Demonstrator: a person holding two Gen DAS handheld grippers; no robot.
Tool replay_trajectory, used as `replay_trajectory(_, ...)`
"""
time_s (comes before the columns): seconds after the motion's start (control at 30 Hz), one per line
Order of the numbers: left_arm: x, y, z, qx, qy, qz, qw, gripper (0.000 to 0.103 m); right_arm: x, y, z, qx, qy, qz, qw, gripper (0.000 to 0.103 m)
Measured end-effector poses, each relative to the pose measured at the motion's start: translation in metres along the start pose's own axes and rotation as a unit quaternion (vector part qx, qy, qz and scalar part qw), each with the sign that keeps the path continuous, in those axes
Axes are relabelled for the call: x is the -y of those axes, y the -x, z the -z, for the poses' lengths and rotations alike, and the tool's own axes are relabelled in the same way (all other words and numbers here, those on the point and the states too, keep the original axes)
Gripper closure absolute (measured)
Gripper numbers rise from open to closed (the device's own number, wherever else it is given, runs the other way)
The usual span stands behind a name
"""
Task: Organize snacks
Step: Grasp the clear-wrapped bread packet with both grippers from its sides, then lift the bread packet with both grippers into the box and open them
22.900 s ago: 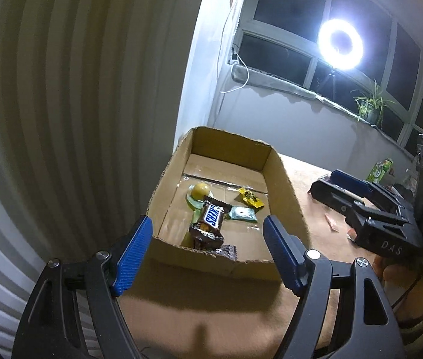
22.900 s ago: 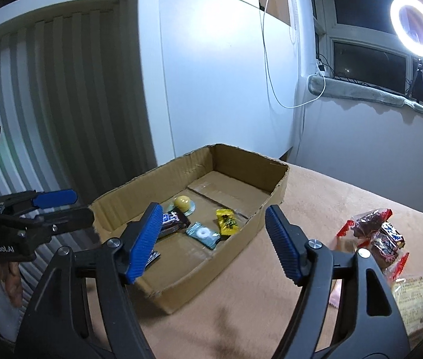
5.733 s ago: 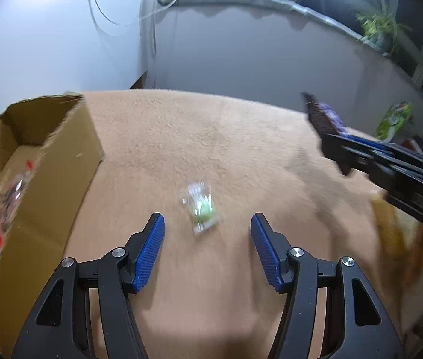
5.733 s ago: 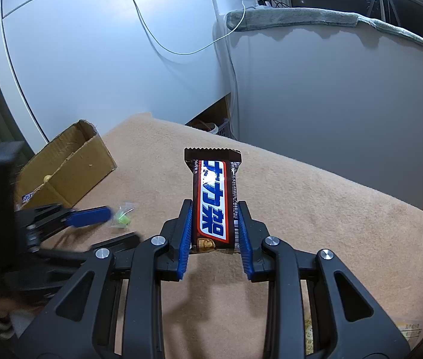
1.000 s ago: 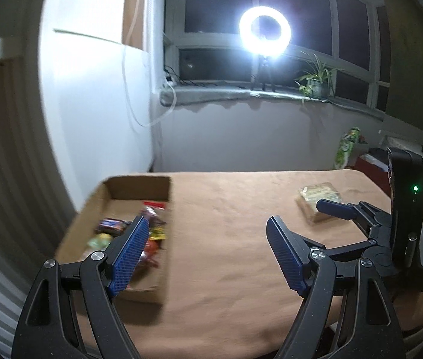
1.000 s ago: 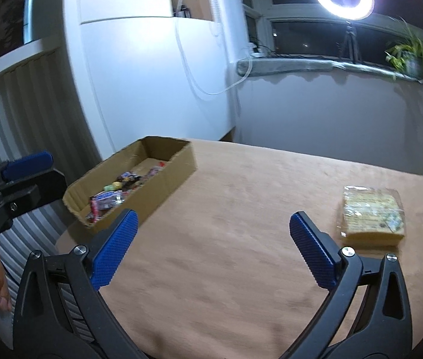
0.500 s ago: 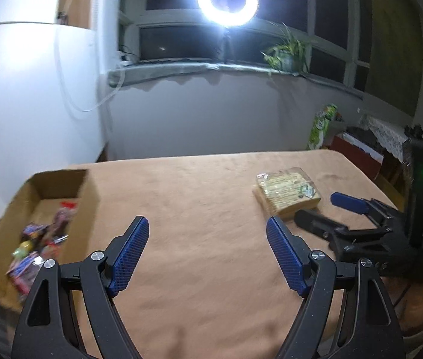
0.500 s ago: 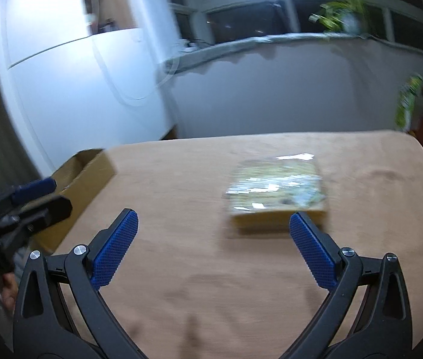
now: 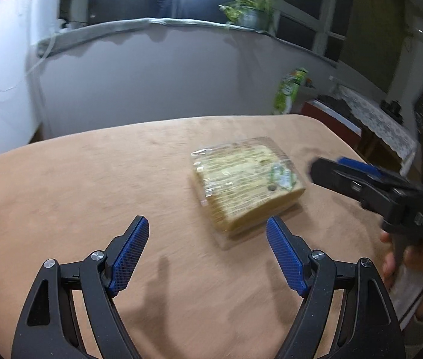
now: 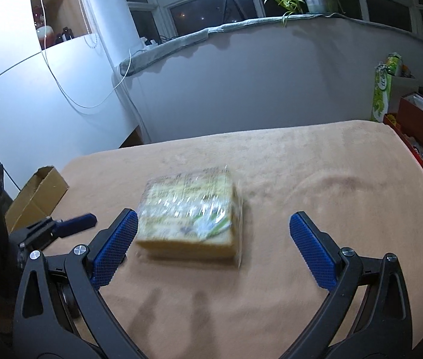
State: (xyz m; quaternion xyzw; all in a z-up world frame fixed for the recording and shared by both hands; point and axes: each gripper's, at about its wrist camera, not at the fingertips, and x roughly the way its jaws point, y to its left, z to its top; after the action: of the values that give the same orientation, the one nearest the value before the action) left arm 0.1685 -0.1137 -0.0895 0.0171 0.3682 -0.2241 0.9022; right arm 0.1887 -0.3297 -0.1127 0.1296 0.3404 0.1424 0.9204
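- One wrapped snack pack (image 10: 189, 209) is seen lying flat near the middle of the tan table (image 10: 316, 185); blurred, label unreadable.
- Left gripper (image 9: 208, 254): jaws are spread wide, nothing held; the pack is ahead and to the right of it.
- Right gripper (image 10: 211, 249): jaws are spread wide, nothing gripped; the pack sits just ahead between the two blue pads, closer to the left one.
- One cardboard box (image 10: 36, 193) is seen at the table's left edge; contents are hidden.
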Motion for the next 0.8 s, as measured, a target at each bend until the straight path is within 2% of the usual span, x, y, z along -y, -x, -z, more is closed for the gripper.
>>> replay_trajectory(0.23, 0.014, -0.031, -0.009, -0.041, -0.032, 0.018, 0.9985, 0.023, 0.017, -0.052, -0.012, -0.064, 0.0, -0.026, 0.998, 0.0)
replay_trajectory(0.27, 0.015, -0.036, -0.01, -0.049, -0.034, 0.017, 0.9981, 0.023, 0.019, -0.056, -0.011, -0.069, -0.002, -0.028, 0.997, 0.003)
replay_trajectory(0.33, 0.016, -0.047, -0.009, -0.067, -0.034, 0.017, 0.9971, 0.026, 0.023, -0.061, -0.008, -0.074, -0.011, -0.046, 0.996, 0.02)
replay_trajectory(0.37, 0.017, -0.052, -0.008, -0.077, -0.036, 0.016, 0.9963, 0.036, 0.025, -0.062, -0.008, -0.074, -0.015, -0.059, 0.995, 0.023)
replay_trajectory(0.43, 0.021, -0.052, -0.008, -0.074, -0.048, 0.008, 0.996, 0.043, 0.025, -0.062, -0.007, -0.072, -0.014, -0.069, 0.995, 0.034)
replay_trajectory(0.5, 0.024, -0.052, -0.008, -0.074, -0.057, 0.002, 0.9956, 0.047, 0.024, -0.061, -0.007, -0.069, -0.011, -0.074, 0.995, 0.038)
replay_trajectory(0.8, 0.027, -0.04, -0.005, -0.055, -0.065, 0.004, 0.9964, 0.053, 0.014, -0.04, -0.007, -0.053, -0.011, -0.065, 0.996, 0.041)
